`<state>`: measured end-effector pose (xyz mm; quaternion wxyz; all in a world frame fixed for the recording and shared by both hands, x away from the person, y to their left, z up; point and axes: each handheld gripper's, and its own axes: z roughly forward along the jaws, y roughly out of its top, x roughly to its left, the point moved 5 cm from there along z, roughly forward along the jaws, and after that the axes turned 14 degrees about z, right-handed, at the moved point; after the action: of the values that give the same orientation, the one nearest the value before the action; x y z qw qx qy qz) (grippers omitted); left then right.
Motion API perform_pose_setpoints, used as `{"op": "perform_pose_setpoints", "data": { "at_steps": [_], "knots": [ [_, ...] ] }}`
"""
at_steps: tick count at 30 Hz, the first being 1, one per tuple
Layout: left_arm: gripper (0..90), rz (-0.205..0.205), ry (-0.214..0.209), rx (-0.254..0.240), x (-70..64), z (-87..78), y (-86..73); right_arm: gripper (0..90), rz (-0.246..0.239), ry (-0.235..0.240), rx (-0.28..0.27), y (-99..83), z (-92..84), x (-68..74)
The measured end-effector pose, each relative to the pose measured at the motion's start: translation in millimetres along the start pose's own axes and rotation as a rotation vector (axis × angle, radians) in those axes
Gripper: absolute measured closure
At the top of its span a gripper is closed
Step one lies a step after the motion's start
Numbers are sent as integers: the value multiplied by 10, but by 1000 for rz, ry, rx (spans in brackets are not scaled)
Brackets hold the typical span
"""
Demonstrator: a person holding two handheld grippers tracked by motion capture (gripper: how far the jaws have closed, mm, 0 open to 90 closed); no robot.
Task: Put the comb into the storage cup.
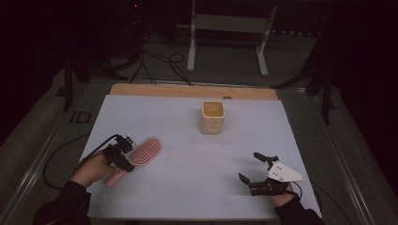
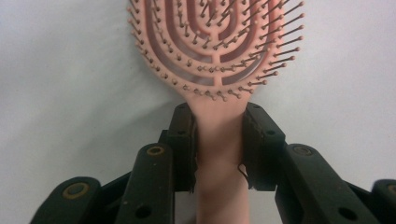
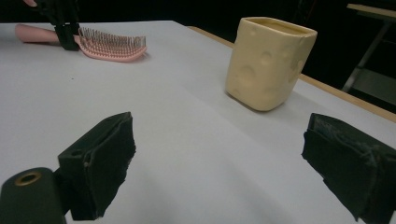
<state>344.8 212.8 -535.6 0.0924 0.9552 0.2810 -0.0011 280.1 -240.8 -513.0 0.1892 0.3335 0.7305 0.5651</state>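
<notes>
High view: a pink brush (image 1: 141,154) lies on the white bench (image 1: 187,140) at about 8 o'clock from the bench centre, bristles up, head pointing toward 1 o'clock and handle trailing toward 7 o'clock. The left hand-held gripper (image 1: 123,157) sits across the neck, where handle meets head; that narrow spot probably gives the firmest hold and keeps the bristles clear. The left hand (image 1: 91,169) comes in low from 7 o'clock, forearm angled toward the bench centre. A cream cup (image 1: 213,117) stands upright at 12 o'clock, well apart from the brush, mouth open upward, so it looks like a likely holder. The right hand-held gripper (image 1: 251,166) waits at 5 o'clock, spread wide, its jaws pointing toward 10 o'clock

Left gripper view: the left hand-held gripper (image 2: 218,140) pinches the brush (image 2: 215,46) neck, one pad on each side, both touching the pink plastic. The head fans out toward 12 o'clock, bristles facing the camera. The brush seems flat on the bench, not lifted, though I cannot tell for sure

Right gripper view: the right hand-held gripper (image 3: 224,172) holds nothing, its pads far apart and low over the bench. The cup (image 3: 268,60) stands at 1 o'clock, the brush (image 3: 109,46) at 11 o'clock with the left hand-held gripper (image 3: 65,37) clamped at its neck. This hand looks parked, level and aimed across the bench
</notes>
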Motion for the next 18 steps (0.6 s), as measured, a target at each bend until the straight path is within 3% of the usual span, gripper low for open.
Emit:
{"op": "perform_pose_setpoints", "data": {
  "at_steps": [12,18],
  "knots": [
    [702,-20,-6,-13,9,-2,-10,88,-4,2,-1,1,2,-1],
    [703,-40,3,-45,13,-26,-10,88,2,1,0,1,0,-2]
  ]
}}
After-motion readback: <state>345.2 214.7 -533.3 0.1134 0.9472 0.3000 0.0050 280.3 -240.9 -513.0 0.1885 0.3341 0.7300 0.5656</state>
